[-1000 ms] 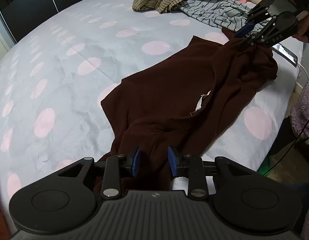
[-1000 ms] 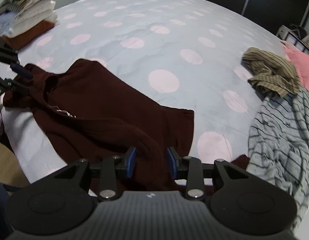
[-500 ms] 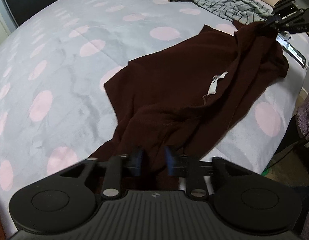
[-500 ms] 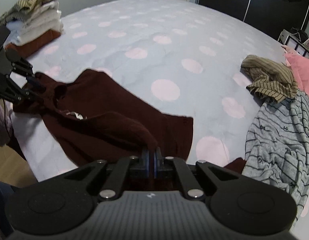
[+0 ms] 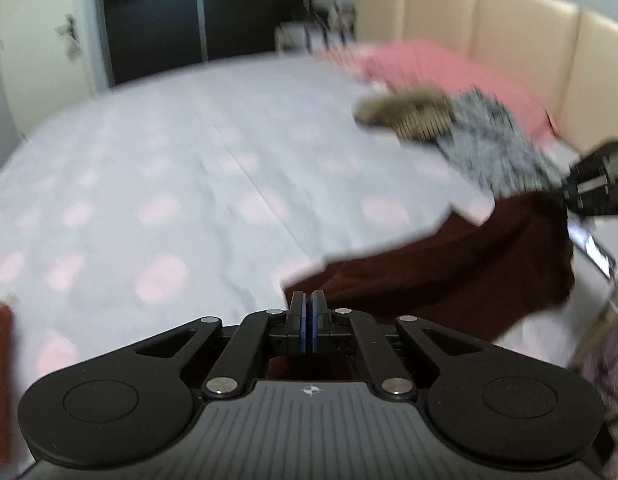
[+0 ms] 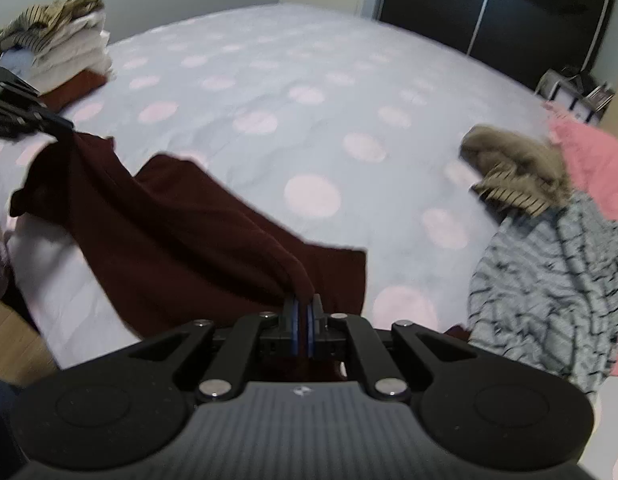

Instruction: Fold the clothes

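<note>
A dark maroon garment (image 5: 449, 276) (image 6: 169, 220) lies stretched along the near edge of the polka-dot bed (image 6: 309, 92). My left gripper (image 5: 308, 304) is shut, and maroon cloth shows just under its pads. In the right wrist view the left gripper (image 6: 49, 120) holds one end of the garment up off the bed. My right gripper (image 6: 303, 304) is shut on a raised fold at the other end. It shows at the far right of the blurred left wrist view as the right gripper (image 5: 569, 196), with cloth hanging from it.
A stack of folded clothes (image 6: 57, 60) sits at the bed's corner. An olive striped garment (image 6: 517, 172), a grey striped one (image 6: 549, 292) and a pink pillow (image 6: 597, 160) lie near the headboard (image 5: 509, 32). A phone (image 5: 593, 248) rests at the bed edge. The wooden floor (image 6: 13, 340) lies below.
Both grippers closed on the maroon garment, the right first and then the left. The left rose and tipped upward, lifting its end. The cloth between them is pulled longer.
</note>
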The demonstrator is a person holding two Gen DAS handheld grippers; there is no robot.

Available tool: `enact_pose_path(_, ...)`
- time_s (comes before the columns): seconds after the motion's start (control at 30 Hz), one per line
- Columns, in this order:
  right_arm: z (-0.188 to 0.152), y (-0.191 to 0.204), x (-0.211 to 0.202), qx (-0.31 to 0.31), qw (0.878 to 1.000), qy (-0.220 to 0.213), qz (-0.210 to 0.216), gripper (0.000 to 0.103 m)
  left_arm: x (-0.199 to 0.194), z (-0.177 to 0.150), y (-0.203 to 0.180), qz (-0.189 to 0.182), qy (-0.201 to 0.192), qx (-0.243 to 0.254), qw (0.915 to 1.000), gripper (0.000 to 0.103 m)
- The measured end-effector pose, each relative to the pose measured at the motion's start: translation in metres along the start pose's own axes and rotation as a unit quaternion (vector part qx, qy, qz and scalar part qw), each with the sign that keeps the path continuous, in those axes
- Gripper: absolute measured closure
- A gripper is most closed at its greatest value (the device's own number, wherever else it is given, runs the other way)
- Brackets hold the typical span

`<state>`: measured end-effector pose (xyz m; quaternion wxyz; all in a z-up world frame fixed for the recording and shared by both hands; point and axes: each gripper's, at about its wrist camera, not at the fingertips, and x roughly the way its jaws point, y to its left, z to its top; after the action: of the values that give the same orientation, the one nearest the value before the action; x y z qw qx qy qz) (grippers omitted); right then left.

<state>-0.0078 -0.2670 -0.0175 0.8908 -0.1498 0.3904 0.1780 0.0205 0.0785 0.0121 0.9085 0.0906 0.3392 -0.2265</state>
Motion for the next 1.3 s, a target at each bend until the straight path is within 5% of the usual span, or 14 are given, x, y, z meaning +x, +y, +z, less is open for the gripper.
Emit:
enact_pose_path(0.23,0.036,0.015,-0.06,0.017,0.985,-0.135,-0.102,0.098,-0.061,0.032,-0.001,0.05,-0.137,-0.017,0.9891,0.103)
enact_pose_path(0.5,0.077,0.046,-0.161,0.011,0.933,-0.298,-0.202,0.098,-0.169,0.082,-0.004,0.078,-0.306,-0.018,0.9487,0.103)
enact_pose_path(0.57,0.082,0.051,-0.183,0.014,0.924,-0.321,-0.206,0.098,-0.188,0.093,-0.005,0.073,-0.317,-0.014,0.9456,0.103)
enact_pose_path(0.73,0.095,0.064,-0.198,-0.007,0.935,-0.298,-0.191,0.098,-0.175,0.102,-0.013,0.044,-0.263,0.016,0.9638,0.103)
enact_pose_path(1.0,0.066,0.046,-0.131,0.003,0.96,-0.205,-0.189,0.098,-0.067,0.058,-0.037,-0.011,-0.105,0.016,0.9943,0.103)
enact_pose_path(1.17,0.043,0.026,-0.104,0.028,0.967,-0.169,-0.191,0.098,0.008,0.033,-0.072,-0.057,-0.016,0.049,0.997,0.102)
enact_pose_path(1.3,0.032,0.013,-0.089,0.04,0.969,-0.155,-0.189,0.098,0.05,0.023,-0.109,-0.084,0.019,0.108,0.9904,0.074)
